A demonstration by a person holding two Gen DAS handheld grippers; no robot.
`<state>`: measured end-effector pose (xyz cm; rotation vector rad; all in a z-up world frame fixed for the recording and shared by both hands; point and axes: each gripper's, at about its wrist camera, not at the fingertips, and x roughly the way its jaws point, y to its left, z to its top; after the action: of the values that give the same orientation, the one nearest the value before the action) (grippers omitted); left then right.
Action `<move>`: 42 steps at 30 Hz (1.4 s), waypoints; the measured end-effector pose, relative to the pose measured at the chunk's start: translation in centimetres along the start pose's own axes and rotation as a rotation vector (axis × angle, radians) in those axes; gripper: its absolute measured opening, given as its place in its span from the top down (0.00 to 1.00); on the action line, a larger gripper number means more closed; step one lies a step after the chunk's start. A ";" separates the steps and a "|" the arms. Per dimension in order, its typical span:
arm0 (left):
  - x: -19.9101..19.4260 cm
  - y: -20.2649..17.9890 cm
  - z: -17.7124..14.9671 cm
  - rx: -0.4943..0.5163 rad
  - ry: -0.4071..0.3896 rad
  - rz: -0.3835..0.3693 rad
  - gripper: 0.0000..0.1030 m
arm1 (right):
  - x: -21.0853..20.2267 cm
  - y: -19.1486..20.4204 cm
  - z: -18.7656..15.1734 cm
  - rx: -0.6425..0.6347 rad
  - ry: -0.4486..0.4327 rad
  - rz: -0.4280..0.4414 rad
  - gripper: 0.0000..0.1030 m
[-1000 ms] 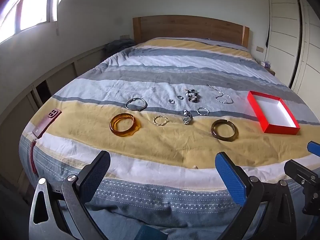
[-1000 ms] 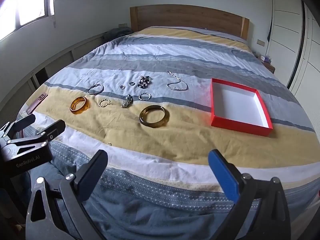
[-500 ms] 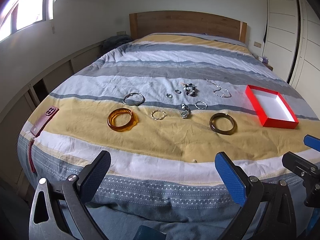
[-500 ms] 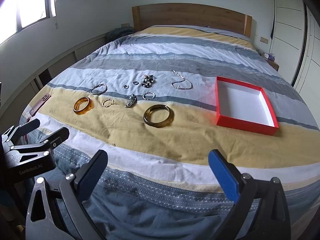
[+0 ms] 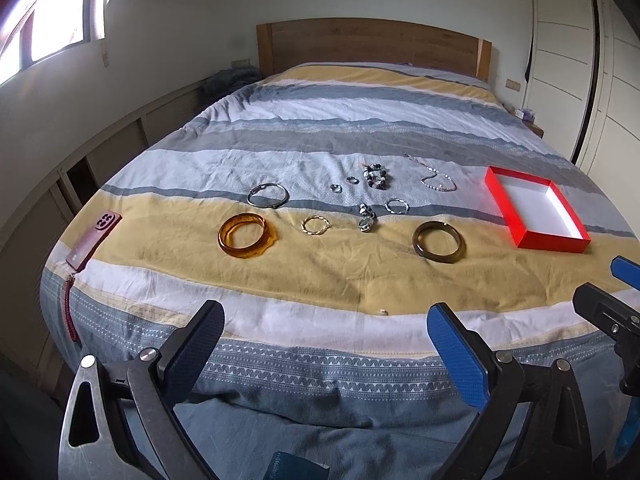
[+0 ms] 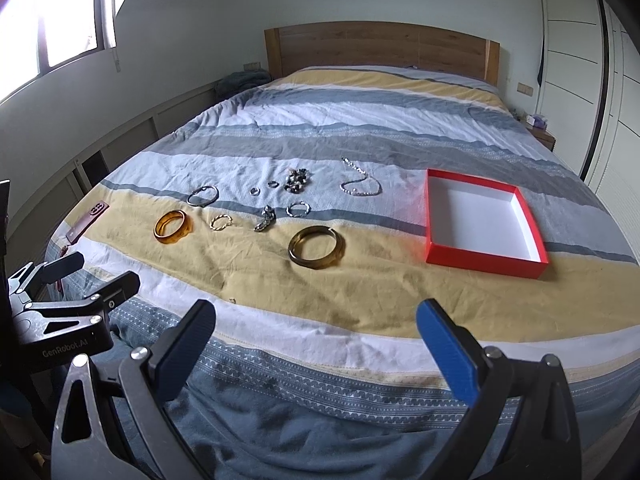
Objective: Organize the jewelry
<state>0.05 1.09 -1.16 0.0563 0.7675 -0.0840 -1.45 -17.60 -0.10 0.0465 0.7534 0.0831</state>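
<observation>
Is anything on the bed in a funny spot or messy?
One tiny piece lies alone on the white stripe near the foot of the bed, apart from the other jewelry; it is too small to identify. A phone sits at the bed's left edge. The red box holds nothing yet.

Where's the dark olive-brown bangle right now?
The dark olive-brown bangle lies flat on the bedspread's yellow stripe, left of the red cardboard box, nearest of the jewelry to the box's front.
</observation>
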 end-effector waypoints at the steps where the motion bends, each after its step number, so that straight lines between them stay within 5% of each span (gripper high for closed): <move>1: -0.1 0.1 0.1 -0.007 0.005 -0.004 0.03 | -0.1 -0.1 0.0 0.002 -0.005 0.000 0.02; 13: -0.6 2.3 0.1 -0.108 0.015 -0.026 0.03 | -0.5 -0.1 -0.1 0.005 -0.015 -0.001 0.02; 27: 2.3 5.2 0.1 -0.172 0.025 0.067 0.03 | 3.1 -0.4 0.2 0.000 0.076 0.019 0.02; 42: 7.7 7.1 1.1 -0.185 0.187 0.063 0.04 | 8.0 -1.9 1.3 0.013 0.167 0.030 0.03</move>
<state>7.01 7.66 -5.62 -0.0885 0.9564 0.0530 5.38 -18.75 -4.75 0.0639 0.9199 0.1113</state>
